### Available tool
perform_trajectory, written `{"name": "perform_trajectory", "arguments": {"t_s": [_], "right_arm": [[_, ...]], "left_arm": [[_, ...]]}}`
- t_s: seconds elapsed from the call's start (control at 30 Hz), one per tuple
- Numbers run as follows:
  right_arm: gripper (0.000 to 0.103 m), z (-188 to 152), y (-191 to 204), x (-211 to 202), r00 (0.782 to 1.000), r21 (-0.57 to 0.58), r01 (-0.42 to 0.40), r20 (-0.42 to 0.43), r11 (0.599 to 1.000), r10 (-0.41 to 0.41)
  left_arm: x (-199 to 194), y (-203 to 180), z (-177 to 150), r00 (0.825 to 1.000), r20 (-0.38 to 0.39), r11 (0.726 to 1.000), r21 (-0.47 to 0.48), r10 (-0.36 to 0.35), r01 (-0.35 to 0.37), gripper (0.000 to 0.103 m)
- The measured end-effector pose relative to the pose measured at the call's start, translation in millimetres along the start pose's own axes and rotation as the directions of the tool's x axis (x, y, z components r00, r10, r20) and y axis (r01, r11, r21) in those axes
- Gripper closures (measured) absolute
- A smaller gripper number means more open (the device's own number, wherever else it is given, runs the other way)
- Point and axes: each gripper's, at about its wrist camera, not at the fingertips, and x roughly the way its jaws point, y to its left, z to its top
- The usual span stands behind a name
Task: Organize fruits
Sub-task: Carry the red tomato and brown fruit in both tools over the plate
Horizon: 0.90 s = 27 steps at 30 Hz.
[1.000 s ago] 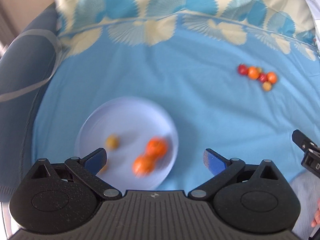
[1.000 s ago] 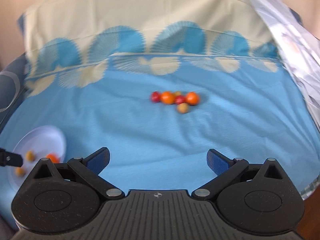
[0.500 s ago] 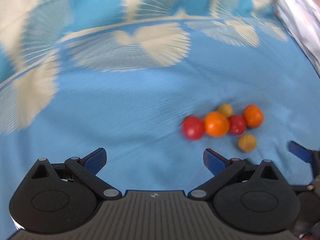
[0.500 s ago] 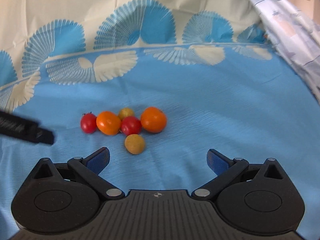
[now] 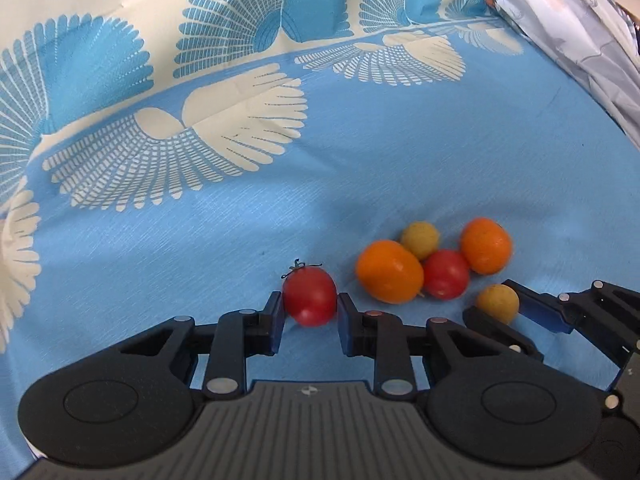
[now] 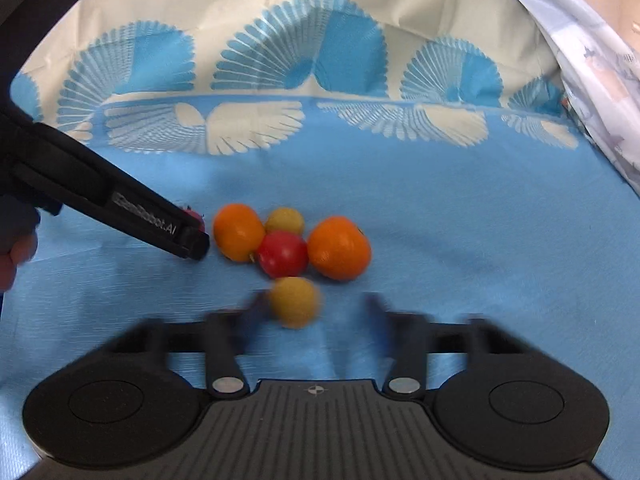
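A red tomato [image 5: 310, 296] with a green stem lies on the blue cloth, and my left gripper [image 5: 310, 308] is closing, its blue pads touching both sides of it. To its right sit two orange fruits [image 5: 389, 271] [image 5: 485, 245], a second red tomato [image 5: 445, 274] and a yellow fruit [image 5: 420, 234]. My right gripper [image 6: 312, 306] is closing around a small yellow fruit [image 6: 294, 300]. Its fingers are motion-blurred in the right wrist view. In the left wrist view the right gripper [image 5: 500, 312] has its pads against that yellow fruit [image 5: 497, 303].
The blue cloth [image 5: 200, 260] carries a cream fan pattern [image 5: 180, 140] toward the back. Pale patterned fabric [image 5: 580, 40] rises at the right edge. A hand [image 6: 12, 256] holds the left tool at the left border.
Both grippers went from wide open to closed around fruit. The left came forward and right onto the red tomato, now apart from the cluster. The right moved in on the small yellow fruit.
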Motion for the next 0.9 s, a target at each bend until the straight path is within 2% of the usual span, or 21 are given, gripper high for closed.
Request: {"name": "perform_trajectory", "arguments": {"t_s": [0.1, 0.17, 0.33, 0.4, 0.47, 0.57, 0.77, 0.9], "right_arm": [[0.075, -1, 1, -4, 0.999, -0.007, 0.027, 0.016, 1.0, -0.027], [0.075, 0, -3, -8, 0.994, -0.002, 0.096, 0.061, 0.995, -0.096], [0.075, 3, -25, -13, 0.979, 0.088, 0.181, 0.081, 0.98, -0.188], [0.075, 2, -23, -21, 0.967, 0.043, 0.232, 0.095, 0.972, -0.236], [0.075, 4, -21, -37, 0.964, 0.022, 0.238, 0.114, 0.971, -0.238], [0.075, 12, -13, -71, 0.97, 0.011, 0.198, 0.14, 0.98, -0.198], [0.075, 16, 15, -170, 0.982, -0.051, -0.002, 0.188, 0.999, 0.012], [0.075, 9, 41, -231, 0.968, -0.118, -0.139, 0.193, 0.983, 0.16]], "left_arm": [[-13, 0, -5, 0.999, -0.002, 0.999, -0.036, 0.033, -0.033, 0.073], [-30, 4, -10, 0.999, 0.003, 0.996, -0.077, 0.047, -0.047, 0.073], [-97, 14, -32, 0.996, 0.011, 0.983, -0.165, 0.089, -0.086, 0.073], [-126, 18, -42, 0.994, 0.017, 0.975, -0.201, 0.104, -0.099, 0.073], [-157, 21, -52, 0.992, 0.032, 0.965, -0.239, 0.123, -0.112, 0.073], [-203, 23, -70, 0.99, 0.05, 0.948, -0.296, 0.133, -0.113, 0.073], [-289, 24, -113, 0.983, 0.09, 0.925, -0.36, 0.161, -0.119, 0.073], [-334, 23, -150, 0.975, 0.079, 0.911, -0.379, 0.206, -0.162, 0.073]]}}
